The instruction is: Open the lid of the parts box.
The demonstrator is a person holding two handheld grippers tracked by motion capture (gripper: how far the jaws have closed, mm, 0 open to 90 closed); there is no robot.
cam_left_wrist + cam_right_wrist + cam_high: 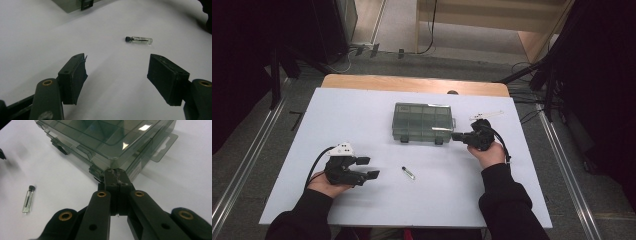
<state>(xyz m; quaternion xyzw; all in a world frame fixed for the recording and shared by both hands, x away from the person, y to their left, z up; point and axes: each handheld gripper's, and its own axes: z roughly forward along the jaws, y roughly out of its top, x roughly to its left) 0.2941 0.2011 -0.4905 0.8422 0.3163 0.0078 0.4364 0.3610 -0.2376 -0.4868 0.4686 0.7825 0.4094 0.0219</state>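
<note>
A translucent grey-green compartment box [422,121] lies closed at the middle of the white table; in the right gripper view the box [105,135] is close up. A small clear vial with a black cap [408,173] lies on its side in front of it. My left gripper [369,167] rests at the front left, open, pointing toward the vial [139,40], which lies beyond my left gripper's [117,75] wide-set pads. My right gripper [456,136] is shut, and my right gripper's [117,173] tips touch the box's near right corner. The vial [28,199] lies off to its left.
The white table top [362,115] has a wooden far edge [412,82]. Bare surface lies around the vial and along the front. A black latch [86,3] of the box faces the left gripper. Dark stands and cables flank the table on the floor.
</note>
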